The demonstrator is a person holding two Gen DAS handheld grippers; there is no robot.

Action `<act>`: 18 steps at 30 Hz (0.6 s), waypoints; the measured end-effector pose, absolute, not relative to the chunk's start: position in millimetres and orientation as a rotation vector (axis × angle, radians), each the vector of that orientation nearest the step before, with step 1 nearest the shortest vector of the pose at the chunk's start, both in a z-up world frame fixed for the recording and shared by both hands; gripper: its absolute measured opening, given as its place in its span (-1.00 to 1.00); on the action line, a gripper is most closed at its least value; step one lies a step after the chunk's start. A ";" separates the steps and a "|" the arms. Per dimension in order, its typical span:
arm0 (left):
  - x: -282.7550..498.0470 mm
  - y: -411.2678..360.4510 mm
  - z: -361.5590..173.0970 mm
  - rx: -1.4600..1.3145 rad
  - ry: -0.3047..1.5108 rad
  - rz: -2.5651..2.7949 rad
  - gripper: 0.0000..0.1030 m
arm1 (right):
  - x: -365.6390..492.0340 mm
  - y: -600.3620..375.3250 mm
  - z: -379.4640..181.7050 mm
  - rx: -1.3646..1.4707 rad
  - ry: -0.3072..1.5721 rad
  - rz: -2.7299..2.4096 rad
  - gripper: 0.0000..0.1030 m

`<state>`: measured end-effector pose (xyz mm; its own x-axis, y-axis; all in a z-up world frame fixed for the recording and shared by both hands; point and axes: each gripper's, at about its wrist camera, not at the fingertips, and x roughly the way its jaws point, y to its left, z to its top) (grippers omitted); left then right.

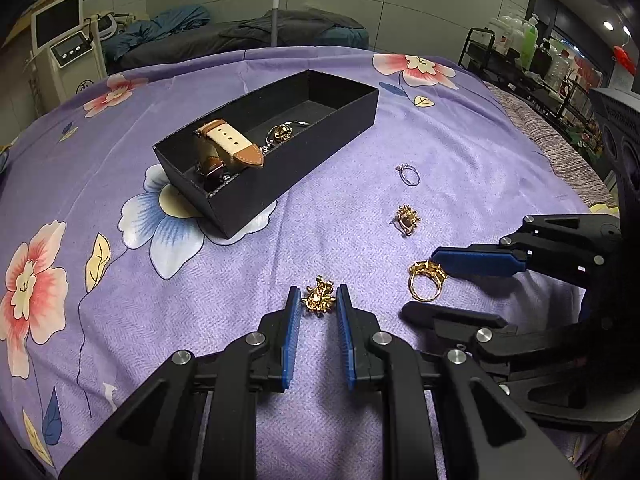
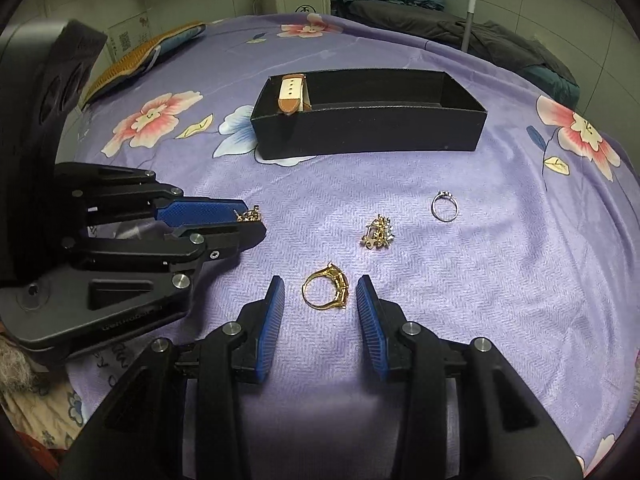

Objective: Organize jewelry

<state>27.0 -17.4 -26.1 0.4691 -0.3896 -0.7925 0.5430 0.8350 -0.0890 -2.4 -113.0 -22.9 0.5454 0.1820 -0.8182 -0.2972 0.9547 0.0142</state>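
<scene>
A black open box (image 1: 280,168) (image 2: 372,132) lies on the purple floral cloth, holding a tan and cream watch strap (image 1: 232,142) (image 2: 294,94) and a gold pendant on a chain (image 1: 282,133). My left gripper (image 1: 318,300) (image 2: 250,220) is open, its pads on either side of a gold floral earring (image 1: 319,300) (image 2: 250,215) on the cloth. My right gripper (image 2: 320,292) (image 1: 424,286) is open around a gold ring (image 2: 326,290) (image 1: 426,282). A second gold earring (image 1: 408,218) (image 2: 378,232) and a silver ring (image 1: 408,174) (image 2: 444,206) lie beyond.
The cloth (image 1: 360,220) covers a bed-like surface. A white machine with a screen (image 1: 64,40) stands behind on the left, dark bedding (image 1: 260,32) behind, a rack of bottles (image 1: 528,48) at the right. An orange pillow (image 2: 144,56) lies at the far left.
</scene>
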 end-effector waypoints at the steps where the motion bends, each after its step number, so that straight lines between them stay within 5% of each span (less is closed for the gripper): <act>1: 27.0 -17.4 -26.2 0.185 0.919 -0.576 -0.65 | -2.5 -110.5 -23.2 -0.150 0.951 0.279 -0.36; 4: 27.5 -16.0 -26.4 0.179 0.919 -0.578 -0.65 | -1.8 -108.8 -23.3 -0.166 0.949 0.273 -0.51; 18: 29.6 -16.4 -17.2 0.174 0.903 -0.589 -0.65 | 6.0 -126.2 -7.1 -0.033 0.942 0.250 -0.51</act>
